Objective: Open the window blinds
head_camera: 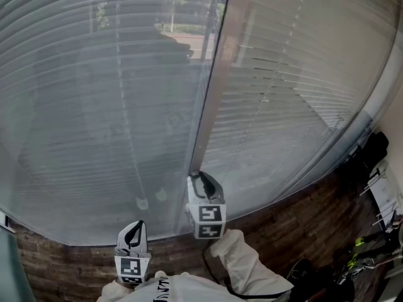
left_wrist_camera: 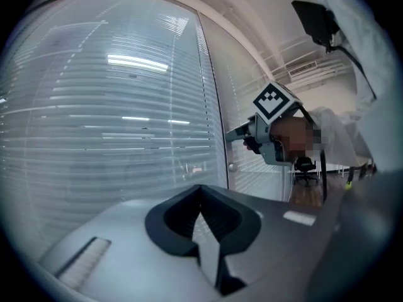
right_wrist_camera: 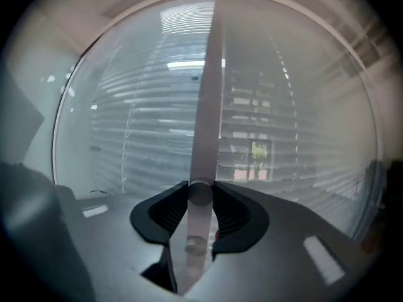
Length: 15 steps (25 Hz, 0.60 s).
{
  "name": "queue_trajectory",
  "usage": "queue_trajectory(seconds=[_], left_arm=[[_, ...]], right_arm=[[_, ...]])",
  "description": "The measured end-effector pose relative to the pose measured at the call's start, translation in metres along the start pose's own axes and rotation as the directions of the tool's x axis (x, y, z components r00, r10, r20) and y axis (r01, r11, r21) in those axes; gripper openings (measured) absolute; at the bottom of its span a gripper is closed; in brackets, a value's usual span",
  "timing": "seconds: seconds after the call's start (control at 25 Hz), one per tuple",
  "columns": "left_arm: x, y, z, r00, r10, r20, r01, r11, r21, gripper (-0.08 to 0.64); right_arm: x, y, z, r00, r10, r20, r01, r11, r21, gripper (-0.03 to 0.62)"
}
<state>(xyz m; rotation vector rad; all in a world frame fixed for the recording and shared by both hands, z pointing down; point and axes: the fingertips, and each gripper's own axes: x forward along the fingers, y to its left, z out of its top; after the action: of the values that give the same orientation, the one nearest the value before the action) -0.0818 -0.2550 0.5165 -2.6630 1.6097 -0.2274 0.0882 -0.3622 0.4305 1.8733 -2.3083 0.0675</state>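
Grey slatted blinds (head_camera: 94, 106) cover the window, with a second panel (head_camera: 289, 87) to the right. A pale translucent wand (head_camera: 211, 93) hangs down between the two panels. My right gripper (head_camera: 200, 178) is shut on the wand's lower end; in the right gripper view the wand (right_wrist_camera: 208, 106) stands upright and its round tip sits pinched between the black pads (right_wrist_camera: 169, 211) of the gripper (right_wrist_camera: 200, 195). My left gripper (head_camera: 133, 233) hangs lower and to the left, short of the blinds. Its jaws (left_wrist_camera: 201, 214) meet with nothing between them. The right gripper (left_wrist_camera: 234, 133) also shows from the side there.
Two small cord pulls (head_camera: 143, 203) dangle in front of the left blind. A dark brick sill (head_camera: 283, 222) runs below the window. A black bag (head_camera: 373, 151) and cluttered gear (head_camera: 371, 244) stand at the right. An office chair (left_wrist_camera: 305, 166) is far off.
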Motion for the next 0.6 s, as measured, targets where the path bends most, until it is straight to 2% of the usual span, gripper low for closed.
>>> queue_trajectory(seconds=[0.04,0.12,0.2,0.28,0.32,0.4,0.52,0.6], left_arm=[[0.000,0.000,0.000,1.000,-0.001,0.000,0.001,1.000,0.000,0.000],[0.000,-0.001,-0.001,1.000,-0.003,0.000,0.003,1.000,0.001,0.000],[0.000,-0.001,-0.002,1.000,-0.004,-0.001,0.004,1.000,0.002,0.000],[0.000,-0.002,-0.001,1.000,-0.006,-0.001,0.006,1.000,0.002,0.000],[0.000,-0.002,-0.001,1.000,-0.006,-0.001,0.006,1.000,0.001,0.000],[0.000,-0.001,-0.002,1.000,-0.006,-0.003,0.006,1.000,0.000,0.000],[-0.002,0.000,-0.004,1.000,-0.004,-0.008,0.004,1.000,-0.002,0.000],[-0.002,0.000,-0.004,1.000,-0.003,-0.010,0.003,1.000,-0.003,0.000]], right_arm=[[0.000,-0.002,0.000,1.000,0.015,0.007,-0.016,0.996,0.087,0.115],[0.000,-0.005,-0.001,0.999,0.045,0.026,-0.050,0.967,0.250,0.115],[0.000,-0.007,-0.001,0.997,0.064,0.054,-0.080,0.914,0.399,0.115],[0.000,-0.009,-0.002,0.994,0.069,0.087,-0.105,0.839,0.534,0.115],[0.000,-0.010,-0.002,0.992,0.070,0.102,-0.118,0.792,0.599,0.115],[0.000,-0.013,-0.003,0.988,0.078,0.130,-0.148,0.675,0.723,0.115],[0.000,-0.016,-0.005,0.979,0.096,0.178,-0.203,0.461,0.864,0.115],[0.000,-0.017,-0.006,0.972,0.106,0.212,-0.235,0.311,0.921,0.115]])
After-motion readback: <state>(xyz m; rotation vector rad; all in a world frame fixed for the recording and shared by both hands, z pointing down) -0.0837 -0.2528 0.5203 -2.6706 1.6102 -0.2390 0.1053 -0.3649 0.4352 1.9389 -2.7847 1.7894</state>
